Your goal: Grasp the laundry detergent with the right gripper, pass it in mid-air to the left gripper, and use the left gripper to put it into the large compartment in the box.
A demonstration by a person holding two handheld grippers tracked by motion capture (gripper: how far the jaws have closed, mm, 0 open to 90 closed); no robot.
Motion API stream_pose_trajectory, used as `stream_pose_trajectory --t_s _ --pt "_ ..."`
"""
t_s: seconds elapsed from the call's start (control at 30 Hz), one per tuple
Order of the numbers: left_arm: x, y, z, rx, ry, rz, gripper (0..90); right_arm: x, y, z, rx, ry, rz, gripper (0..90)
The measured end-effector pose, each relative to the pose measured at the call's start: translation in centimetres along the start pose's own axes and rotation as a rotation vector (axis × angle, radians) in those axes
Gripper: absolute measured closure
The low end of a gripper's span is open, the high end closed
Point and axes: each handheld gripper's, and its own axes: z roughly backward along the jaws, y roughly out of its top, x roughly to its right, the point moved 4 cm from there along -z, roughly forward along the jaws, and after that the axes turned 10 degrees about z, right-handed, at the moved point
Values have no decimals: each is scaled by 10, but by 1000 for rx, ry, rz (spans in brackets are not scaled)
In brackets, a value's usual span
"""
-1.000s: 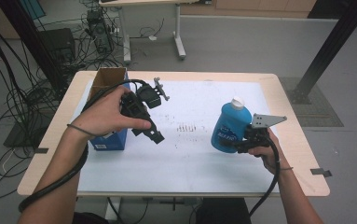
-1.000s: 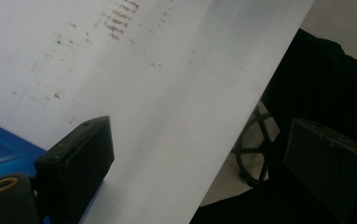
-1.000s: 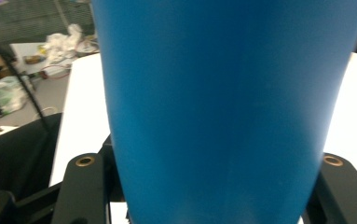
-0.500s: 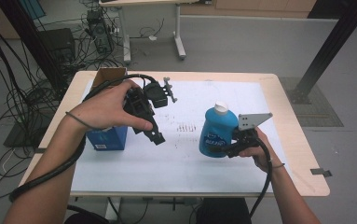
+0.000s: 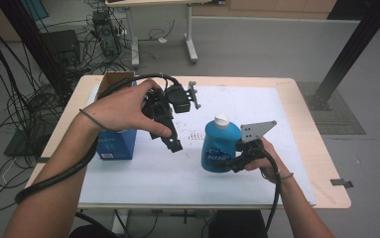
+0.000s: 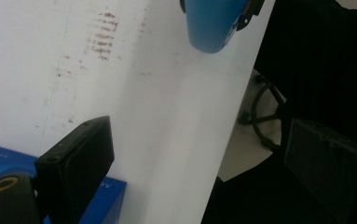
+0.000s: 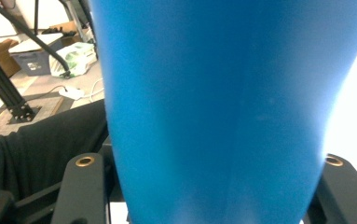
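Two grippers worked over the table: the right gripper (image 5: pixel 229 161) clenched the blue bottle (image 5: pixel 219 147), upright near the front middle, carrying it leftward. Left gripper (image 5: pixel 173 145) hung empty, jaws apart. Next likely called for a handover or placement beside the blue box (image 5: pixel 115 146).

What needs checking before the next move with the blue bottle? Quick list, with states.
1. Right gripper clamped on blue bottle: ok, jaws flank it in the right gripper view.
2. White cap on: ok.
3. Bottle upright: ok, slight tilt.
4. Left gripper free: ok, jaws apart with nothing between them.
5. Path past the blue box: ok, box sits apart at the left.
6. Bottle resting on the white sheet or lifted: cannot tell.
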Motion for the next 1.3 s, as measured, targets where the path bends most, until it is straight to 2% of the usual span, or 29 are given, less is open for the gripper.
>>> stream_pose_trajectory --t_s 0.33,0.57,0.73,1.3 --pt "9 11 -3 -3 -2 -35 84 -8 8 -18 4 47 22 401" --pt "13 18 -6 -2 -9 -41 80 -10 12 -25 -3 71 36 401" --pt "14 21 -9 -9 -8 -39 75 -12 14 -30 0 80 41 401" --pt "27 34 -20 -49 -16 -101 73 -17 20 -43 -19 109 63 401"
